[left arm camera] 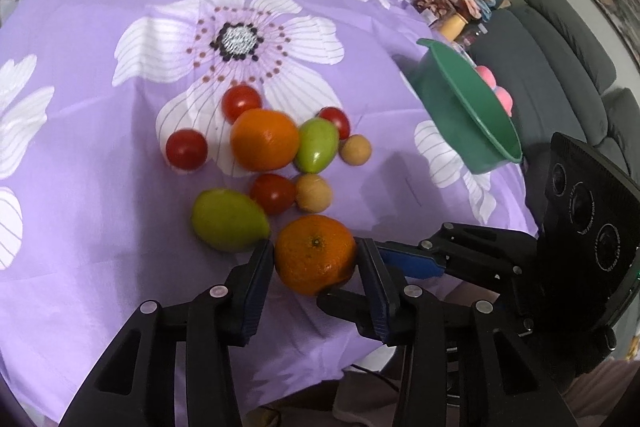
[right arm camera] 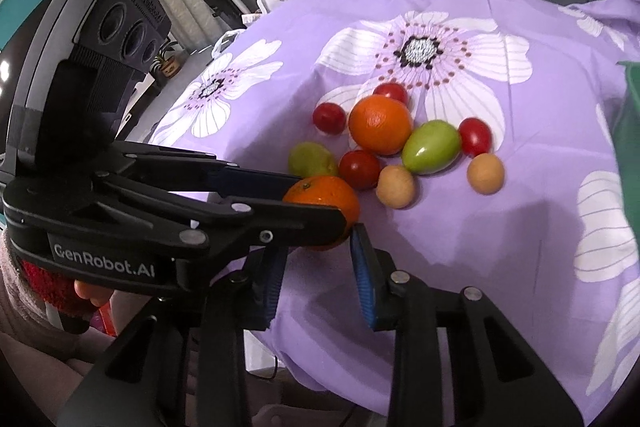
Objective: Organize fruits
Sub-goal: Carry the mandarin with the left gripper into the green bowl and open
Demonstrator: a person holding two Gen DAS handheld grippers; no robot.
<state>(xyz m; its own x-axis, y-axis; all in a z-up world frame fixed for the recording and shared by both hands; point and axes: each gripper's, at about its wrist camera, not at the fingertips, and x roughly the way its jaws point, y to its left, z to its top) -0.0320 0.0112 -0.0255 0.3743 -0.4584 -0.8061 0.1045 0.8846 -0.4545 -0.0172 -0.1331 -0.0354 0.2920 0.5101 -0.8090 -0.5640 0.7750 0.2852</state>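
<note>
Nearest the front edge of the purple flowered cloth (left arm camera: 80, 39), the left gripper (left arm camera: 316, 257) squeezes an orange (left arm camera: 316, 253) between its two pads. Just right of it, the right gripper (right arm camera: 320, 275) sits narrow over bare cloth, and it looks like it holds nothing. Farther in, a second orange (left arm camera: 265, 139), two green fruits, red tomatoes and two small tan balls lie close together, some touching. Far right, a green bowl (left arm camera: 460, 111) stands tilted at the cloth's edge. Lots of bare cloth lies on the left.
</note>
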